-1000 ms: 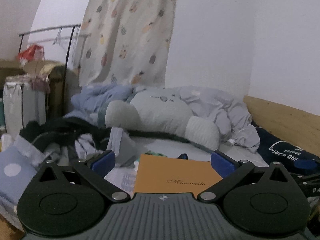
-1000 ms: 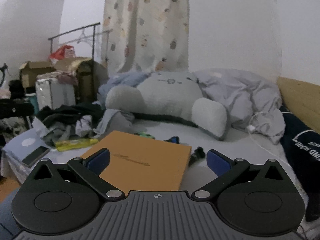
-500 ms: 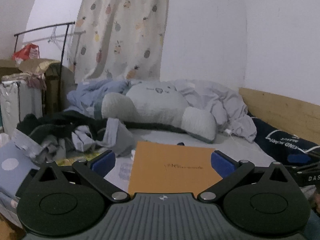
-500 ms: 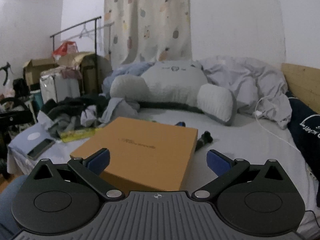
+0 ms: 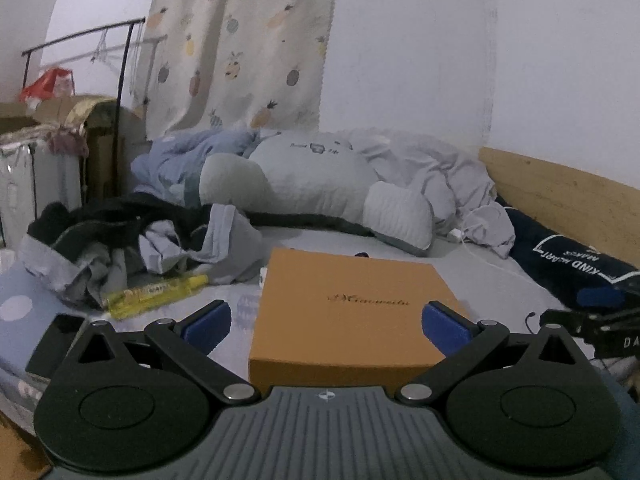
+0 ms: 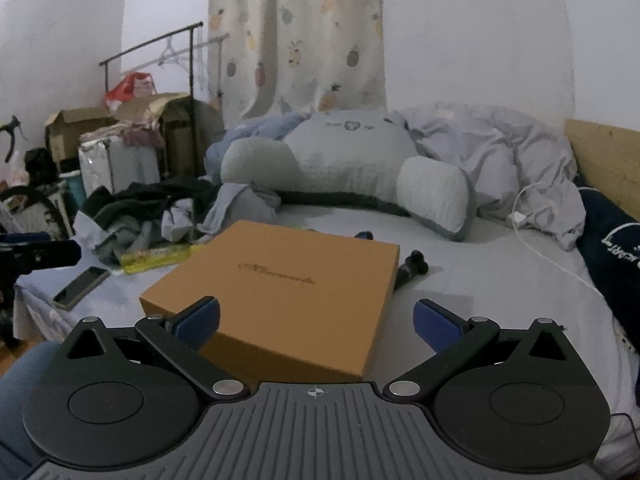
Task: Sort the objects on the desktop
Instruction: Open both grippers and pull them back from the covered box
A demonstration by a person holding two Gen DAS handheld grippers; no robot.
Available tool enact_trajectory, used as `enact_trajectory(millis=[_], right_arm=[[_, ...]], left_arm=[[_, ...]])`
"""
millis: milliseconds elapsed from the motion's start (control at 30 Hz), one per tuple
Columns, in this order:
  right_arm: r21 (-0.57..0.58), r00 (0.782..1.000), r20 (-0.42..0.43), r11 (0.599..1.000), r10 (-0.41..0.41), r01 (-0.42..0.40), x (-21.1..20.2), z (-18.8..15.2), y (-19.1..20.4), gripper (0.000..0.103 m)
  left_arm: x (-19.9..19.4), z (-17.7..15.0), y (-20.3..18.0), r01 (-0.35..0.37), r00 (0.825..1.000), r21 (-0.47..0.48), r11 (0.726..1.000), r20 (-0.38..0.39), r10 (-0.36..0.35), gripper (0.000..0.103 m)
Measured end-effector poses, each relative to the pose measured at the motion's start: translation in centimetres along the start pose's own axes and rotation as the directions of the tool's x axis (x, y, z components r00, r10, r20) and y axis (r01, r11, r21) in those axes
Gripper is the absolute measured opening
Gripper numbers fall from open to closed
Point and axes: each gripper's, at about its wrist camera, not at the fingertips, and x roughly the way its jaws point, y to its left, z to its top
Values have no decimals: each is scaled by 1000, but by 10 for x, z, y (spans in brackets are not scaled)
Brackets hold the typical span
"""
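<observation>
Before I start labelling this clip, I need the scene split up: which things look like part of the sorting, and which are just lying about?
Likely for sorting:
orange box
yellow packet
phone
small black object
left tool and right tool, both open

Lying about:
plush cushion
clothes pile
white cable
curtain

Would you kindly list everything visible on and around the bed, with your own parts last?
box: 1, orange, lid shut, middle of bed
packet: 1, yellow, left of box
phone: 1, dark, left bed edge
small dark object: 1, black, right of box
clothes pile: 1, black and grey, behind packet
cushion: 1, pale blue-grey, back of bed
duvet: 1, lilac-grey, back right
cable: 1, white, right side of bed
curtain: 1, cream with fruit print, on wall
left tongs: 1, black with blue pads, open
right tongs: 1, same, open
</observation>
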Motion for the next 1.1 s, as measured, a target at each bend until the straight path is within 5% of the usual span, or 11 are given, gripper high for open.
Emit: enact_trajectory(millis=[333,1100], right_arm=[[-2,1000,9,1000,3,-3,1,0,1,103],[-8,1000,-3,1000,-1,1,3,-1,1,103]], left_arm=[[5,-2,-2,-65,998,30,997,-24,66,103],[9,-1,1,-54,998,19,998,-37,55,103]])
